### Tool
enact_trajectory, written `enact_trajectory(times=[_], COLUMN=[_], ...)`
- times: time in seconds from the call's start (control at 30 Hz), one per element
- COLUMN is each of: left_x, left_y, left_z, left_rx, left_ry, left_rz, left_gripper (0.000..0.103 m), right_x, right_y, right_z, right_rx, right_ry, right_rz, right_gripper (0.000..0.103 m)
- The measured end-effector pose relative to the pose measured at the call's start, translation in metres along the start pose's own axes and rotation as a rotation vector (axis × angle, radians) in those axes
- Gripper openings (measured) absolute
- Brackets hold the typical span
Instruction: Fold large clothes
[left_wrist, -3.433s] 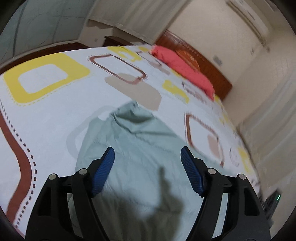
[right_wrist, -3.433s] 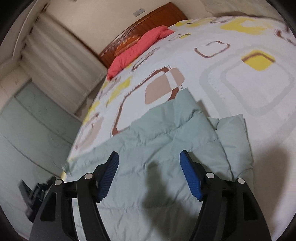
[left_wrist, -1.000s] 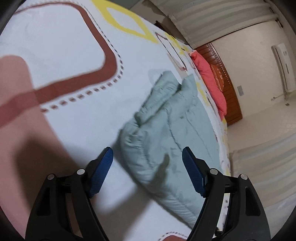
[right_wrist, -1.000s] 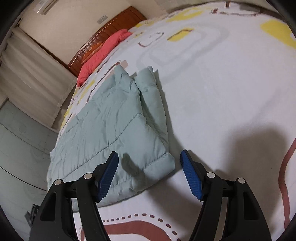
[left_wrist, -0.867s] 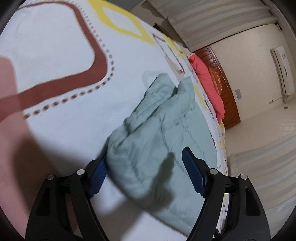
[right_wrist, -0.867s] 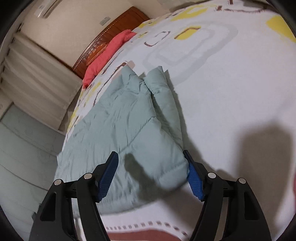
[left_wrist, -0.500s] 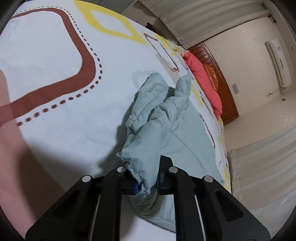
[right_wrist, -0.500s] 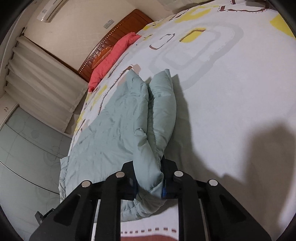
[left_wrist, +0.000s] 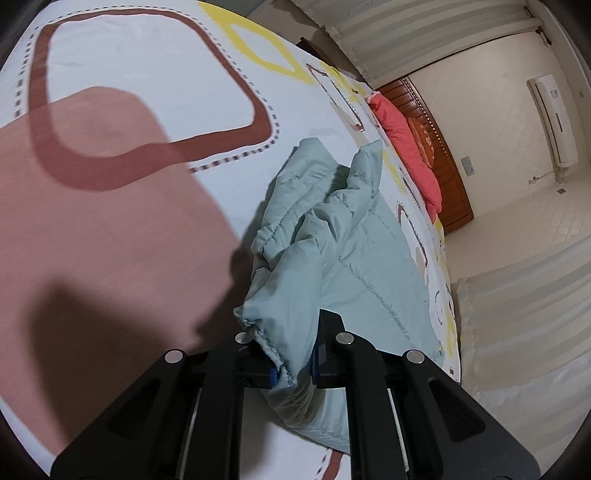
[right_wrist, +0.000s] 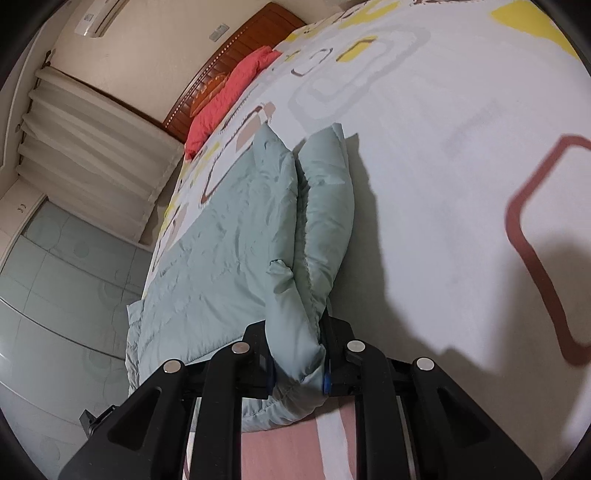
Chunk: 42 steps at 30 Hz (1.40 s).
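Note:
A pale green quilted jacket lies spread on a patterned bedsheet. In the left wrist view, my left gripper is shut on one bunched bottom corner, which is lifted off the sheet. The right wrist view shows the same jacket with a folded sleeve lying along its side. My right gripper is shut on the other bottom corner, a thick puffy wad of fabric pressed between the blue pads.
The bedsheet carries brown, yellow and grey rounded squares. A red pillow leans against the wooden headboard at the far end. Curtains and a pale tiled wardrobe front flank the bed.
Both grippers went from wide open around the jacket's bottom corners to shut on them. The corners have since been lifted and pulled a little, bunching the fabric.

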<state>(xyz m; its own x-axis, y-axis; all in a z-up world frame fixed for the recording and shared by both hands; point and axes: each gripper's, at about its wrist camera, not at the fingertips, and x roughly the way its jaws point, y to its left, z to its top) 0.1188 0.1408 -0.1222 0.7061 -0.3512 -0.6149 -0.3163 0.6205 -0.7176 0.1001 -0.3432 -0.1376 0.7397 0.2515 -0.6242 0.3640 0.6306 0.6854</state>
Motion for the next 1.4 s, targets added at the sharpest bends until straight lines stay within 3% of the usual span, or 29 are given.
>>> enact_trajectory(times=[0.1,0.17,0.27,0.37,0.57,0.67,0.8,0.9,1.03,1.27,1.4], left_x=[0.002,-0.004,-0.016,-0.032,-0.066,-0.08,-0.083,-0.059,-0.013,0.042,0.068], left_y=[0.005,0.012,0.018,0.019,-0.001,-0.027,-0.063,-0.087,-0.117,-0.152,-0.149], left_z=[-0.001,-0.001,-0.002,-0.004,-0.005,-0.011,-0.024,-0.033,-0.045,-0.053,-0.051], left_rx=[0.003,-0.019,-0.014,0.042,0.266,0.384,0.513,0.572,0.66,0.76,0.75], left_ry=[0.017,0.011,-0.003,-0.027,-0.143,-0.198,-0.226,-0.163,-0.081,-0.09,-0.057], left_rz=[0.03,0.058,0.088,0.146,0.315,0.327,0.274,0.23,0.239,0.29,0.332], left_gripper=[0.02,0.035,0.043,0.044,0.044,0.044,0.044,0.044,0.043,0.042,0.042], right_x=[0.001,-0.001,-0.009,-0.021,-0.039,-0.049,-0.048,-0.027,0.011,0.049,0.075], right_y=[-0.003,-0.006,-0.01,-0.014,-0.007,0.016,0.046,0.07,0.112,0.17,0.183], right_z=[0.0,0.002,0.003,0.005,0.011,0.012,0.008,0.002,-0.012,-0.02,-0.03], right_rx=[0.0,0.021,0.023,0.006,-0.077,-0.195,-0.296,-0.36,-0.475,-0.6,-0.638], right_ry=[0.011,0.01,-0.005,-0.032,-0.083,-0.138,-0.141,-0.084,-0.007,0.005,0.023], right_rz=[0.004,-0.002,-0.011,-0.055,-0.189,-0.268,-0.242,-0.203,-0.18,-0.178,-0.193], right_gripper=[0.026,0.03,0.035,0.043,0.043,0.043,0.043,0.043,0.043,0.043,0.043])
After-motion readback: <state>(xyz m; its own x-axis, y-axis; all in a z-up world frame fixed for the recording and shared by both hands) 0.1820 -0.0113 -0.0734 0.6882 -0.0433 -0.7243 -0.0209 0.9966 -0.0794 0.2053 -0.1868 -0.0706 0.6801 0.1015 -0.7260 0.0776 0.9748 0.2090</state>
